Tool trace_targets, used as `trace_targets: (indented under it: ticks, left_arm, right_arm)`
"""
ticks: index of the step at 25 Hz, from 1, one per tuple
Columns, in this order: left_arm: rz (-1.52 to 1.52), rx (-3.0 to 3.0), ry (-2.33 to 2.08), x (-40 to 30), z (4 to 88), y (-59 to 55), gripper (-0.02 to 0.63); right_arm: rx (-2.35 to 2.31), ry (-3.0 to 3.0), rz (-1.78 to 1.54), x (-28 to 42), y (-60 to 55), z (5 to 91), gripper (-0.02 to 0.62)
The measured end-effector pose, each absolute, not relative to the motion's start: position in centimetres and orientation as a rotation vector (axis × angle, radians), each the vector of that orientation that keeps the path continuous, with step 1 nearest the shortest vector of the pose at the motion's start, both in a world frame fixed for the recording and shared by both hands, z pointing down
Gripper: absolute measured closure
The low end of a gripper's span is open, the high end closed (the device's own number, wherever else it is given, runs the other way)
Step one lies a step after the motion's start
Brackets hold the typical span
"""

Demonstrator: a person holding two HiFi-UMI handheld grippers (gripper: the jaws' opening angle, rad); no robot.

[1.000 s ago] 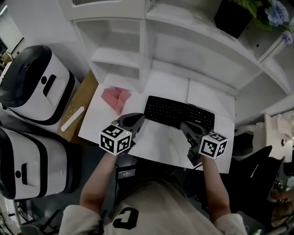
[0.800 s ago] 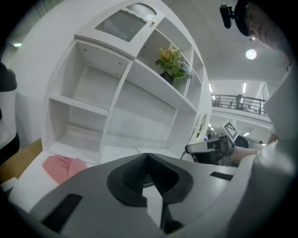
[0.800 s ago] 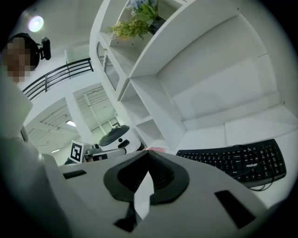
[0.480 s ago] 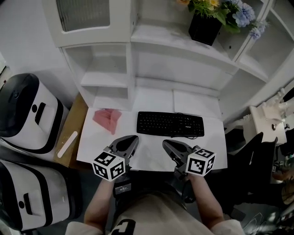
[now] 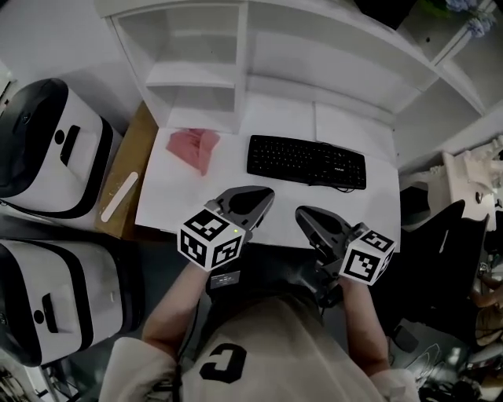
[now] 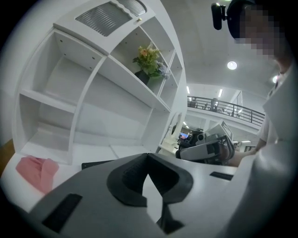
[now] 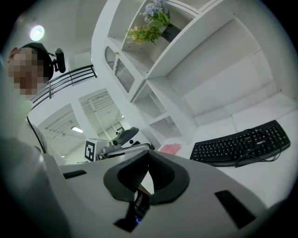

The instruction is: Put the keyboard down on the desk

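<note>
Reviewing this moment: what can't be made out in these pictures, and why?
Left gripper view: only a sliver of the keyboard shows; the body of the left tool covers the rest.
Head view and right gripper view: key legends too small to read.
Head view: plant pot cut off by the top edge.
Head view: the left tool and right tool hide part of the near edge of the desk.

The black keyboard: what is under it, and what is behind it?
Under the black keyboard is the white desk; that covered patch cannot be seen. Behind it stands the white shelf unit.
</note>
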State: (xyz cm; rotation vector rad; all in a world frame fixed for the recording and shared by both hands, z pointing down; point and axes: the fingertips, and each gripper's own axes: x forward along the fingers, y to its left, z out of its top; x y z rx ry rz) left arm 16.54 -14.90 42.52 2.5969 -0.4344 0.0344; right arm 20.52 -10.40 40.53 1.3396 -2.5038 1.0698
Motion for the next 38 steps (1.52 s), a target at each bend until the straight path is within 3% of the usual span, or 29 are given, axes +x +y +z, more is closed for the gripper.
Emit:
trace_targets:
  ticks: [22, 38]
  left_arm:
    - [0.095, 2.808, -0.3, 28.7, 34.0, 2.7, 0.594]
    - [0.124, 2.807, -0.392, 26.2, 33.0, 10.0, 0.594]
  right_arm:
    - [1.491, -2.662, 0.826, 30.6, 6.2, 32.4, 0.571]
    - [1.366, -2.76, 0.806, 28.3, 12.5, 31.3, 0.571]
